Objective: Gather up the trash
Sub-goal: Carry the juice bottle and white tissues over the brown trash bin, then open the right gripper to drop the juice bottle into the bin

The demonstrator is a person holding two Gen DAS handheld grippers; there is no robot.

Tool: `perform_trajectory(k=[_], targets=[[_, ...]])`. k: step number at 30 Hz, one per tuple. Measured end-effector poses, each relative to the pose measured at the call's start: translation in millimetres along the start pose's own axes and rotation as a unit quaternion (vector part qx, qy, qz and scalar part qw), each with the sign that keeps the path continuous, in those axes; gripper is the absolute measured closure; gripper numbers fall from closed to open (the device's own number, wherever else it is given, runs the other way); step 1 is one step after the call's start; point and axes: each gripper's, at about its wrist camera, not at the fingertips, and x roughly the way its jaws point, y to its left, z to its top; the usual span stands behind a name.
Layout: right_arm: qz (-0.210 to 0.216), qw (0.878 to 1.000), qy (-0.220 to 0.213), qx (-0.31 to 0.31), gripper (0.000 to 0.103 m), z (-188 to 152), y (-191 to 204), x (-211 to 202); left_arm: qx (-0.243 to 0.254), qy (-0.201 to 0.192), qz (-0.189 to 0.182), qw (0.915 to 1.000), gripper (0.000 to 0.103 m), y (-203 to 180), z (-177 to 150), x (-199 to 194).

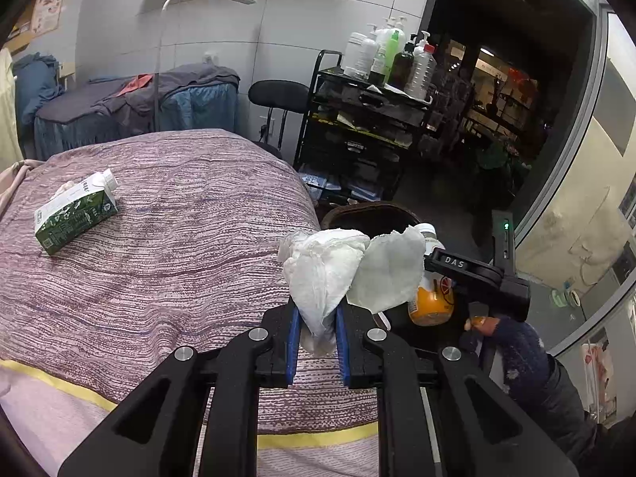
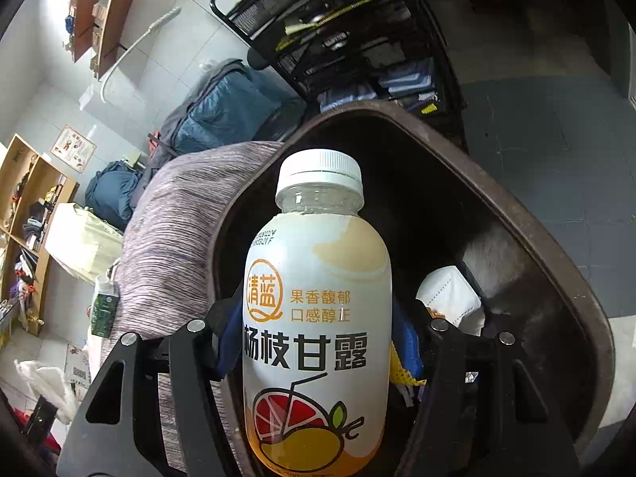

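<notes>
My left gripper (image 1: 317,332) is shut on a crumpled white tissue (image 1: 330,274), held above the edge of the bed's purple striped cover (image 1: 167,262). A green and white drink carton (image 1: 75,214) lies on that cover at the far left. My right gripper (image 2: 316,342) is shut on a juice bottle (image 2: 318,318) with a white cap and orange fruit label, held over the mouth of a dark brown bin (image 2: 556,262). The left wrist view shows that bottle (image 1: 431,302) and bin (image 1: 369,218) just past the tissue. Inside the bin lies a white face mask (image 2: 449,294).
A black wire trolley (image 1: 365,127) with several bottles on top stands behind the bin, beside a black stool (image 1: 278,97). Another covered bed (image 1: 131,111) is at the back wall. A hand in a dark sleeve (image 1: 520,342) holds the right gripper. Wooden shelves (image 2: 24,214) line the left wall.
</notes>
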Motion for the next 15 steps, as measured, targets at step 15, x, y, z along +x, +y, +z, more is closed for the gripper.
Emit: perform_trajectory(k=[15], targets=[[-0.008, 0.999, -0.042, 0.000, 0.032, -8.8, 0.7, -32.0, 0.014, 0.010, -0.024, 0.9996, 0.088, -13.9, 11.2, 13.8]])
